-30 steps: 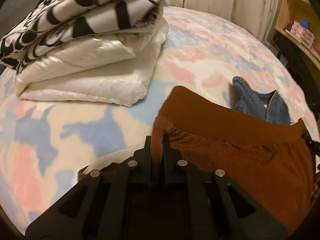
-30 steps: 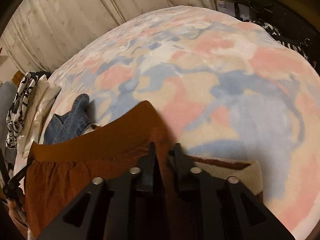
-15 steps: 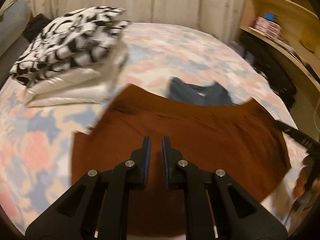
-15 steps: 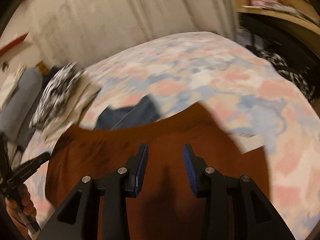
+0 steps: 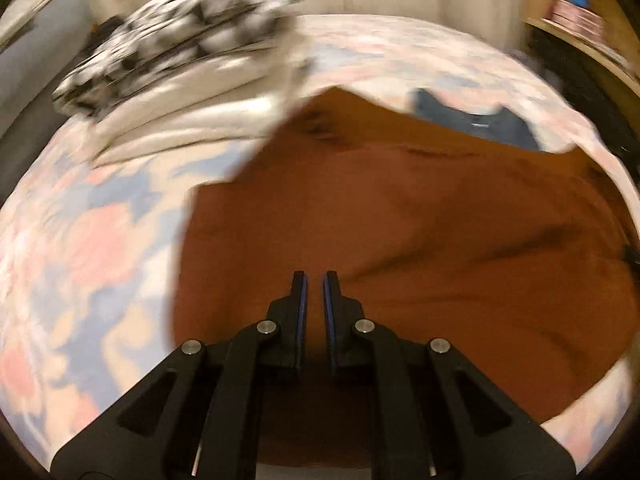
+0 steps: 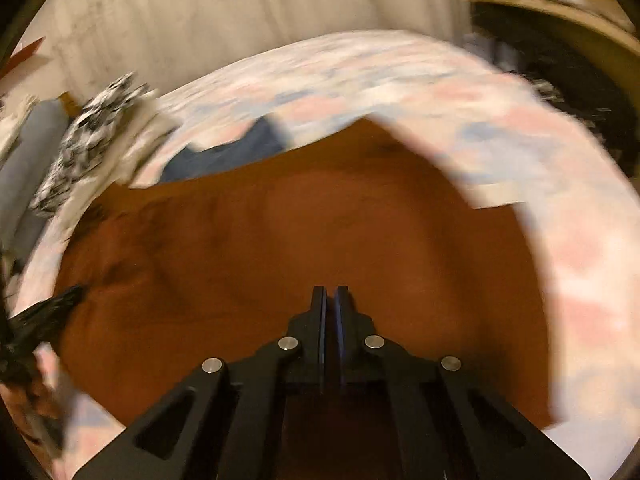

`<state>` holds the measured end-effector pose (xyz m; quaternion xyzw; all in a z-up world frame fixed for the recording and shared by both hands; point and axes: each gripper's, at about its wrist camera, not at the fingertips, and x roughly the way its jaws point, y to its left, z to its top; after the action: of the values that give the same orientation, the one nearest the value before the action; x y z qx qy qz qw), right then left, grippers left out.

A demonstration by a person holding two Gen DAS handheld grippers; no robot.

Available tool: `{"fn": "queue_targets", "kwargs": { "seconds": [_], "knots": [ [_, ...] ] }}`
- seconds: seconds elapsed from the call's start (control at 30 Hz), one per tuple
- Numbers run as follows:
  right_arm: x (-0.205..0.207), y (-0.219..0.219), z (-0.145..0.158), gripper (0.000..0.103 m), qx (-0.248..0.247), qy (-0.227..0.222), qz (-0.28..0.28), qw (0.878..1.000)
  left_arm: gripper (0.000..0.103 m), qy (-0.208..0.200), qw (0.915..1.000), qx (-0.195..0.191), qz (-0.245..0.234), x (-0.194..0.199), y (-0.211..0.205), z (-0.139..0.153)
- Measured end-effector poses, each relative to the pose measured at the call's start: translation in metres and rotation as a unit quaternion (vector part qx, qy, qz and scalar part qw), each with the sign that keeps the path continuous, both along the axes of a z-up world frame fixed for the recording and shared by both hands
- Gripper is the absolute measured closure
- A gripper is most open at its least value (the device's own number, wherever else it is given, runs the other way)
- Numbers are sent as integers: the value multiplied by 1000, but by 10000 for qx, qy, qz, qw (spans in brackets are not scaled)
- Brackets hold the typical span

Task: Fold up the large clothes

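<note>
A large rust-brown garment [image 5: 400, 220] lies spread on the bed, filling the middle of both views [image 6: 280, 260]. My left gripper [image 5: 314, 276] hovers over its near part, its fingers drawn in to a narrow slit with nothing between them. My right gripper [image 6: 330, 290] hangs above the same cloth, its jaws closing together on nothing. The left gripper [image 6: 44, 320] also shows as a dark blur at the left edge of the right wrist view. Both views are blurred by motion.
The bed's pastel pink-and-blue blanket [image 5: 80, 240] surrounds the garment. A stack of folded clothes [image 5: 180, 60], black-and-white on top, sits at the far left. A denim piece [image 5: 476, 120] lies just beyond the brown cloth. A wooden shelf [image 5: 580, 28] stands on the right.
Both grippers held the garment's waistband a second ago; they have let go and pulled back and up. The garment now lies flat. The right jaws opened, then came together.
</note>
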<state>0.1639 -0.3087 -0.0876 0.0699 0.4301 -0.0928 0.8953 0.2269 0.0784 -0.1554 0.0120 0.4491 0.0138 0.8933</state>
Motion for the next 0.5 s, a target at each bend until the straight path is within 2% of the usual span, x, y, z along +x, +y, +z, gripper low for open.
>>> {"fn": "queue_targets", "kwargs": {
  "seconds": [0.03, 0.07, 0.1, 0.13, 0.2, 0.23, 0.33, 0.4, 0.5],
  "knots": [
    [-5, -14, -1, 97, -236, 67, -278, 9993, 95, 61, 9999, -89, 104, 1, 10, -2],
    [-10, -27, -3, 97, -426, 188, -571, 9973, 100, 125, 9991, -369, 162, 1, 22, -4],
    [-18, -45, -7, 101, -219, 214, -718, 9969, 102, 159, 9980, -567, 249, 1, 33, -6],
    [-25, -61, -11, 103, 326, 129, -723, 9968, 102, 176, 9971, -691, 265, 0, 36, -6],
    [-37, -78, -15, 103, 961, 24, -833, 9919, 102, 186, 9966, -756, 267, -3, 38, -6],
    [-38, -76, -14, 103, 952, 19, -840, 9919, 102, 186, 9970, -701, 260, -3, 36, -6],
    [-36, -63, -14, 103, 485, 154, -803, 9955, 102, 191, 9984, -478, 242, -5, 28, -5],
    [-32, -60, -15, 102, 310, 222, -772, 9963, 102, 210, 9983, -478, 248, -4, 26, -3],
    [-36, -55, -11, 99, 304, 254, -751, 9964, 102, 284, 9973, -603, 293, -4, 28, 2]
  ]
}}
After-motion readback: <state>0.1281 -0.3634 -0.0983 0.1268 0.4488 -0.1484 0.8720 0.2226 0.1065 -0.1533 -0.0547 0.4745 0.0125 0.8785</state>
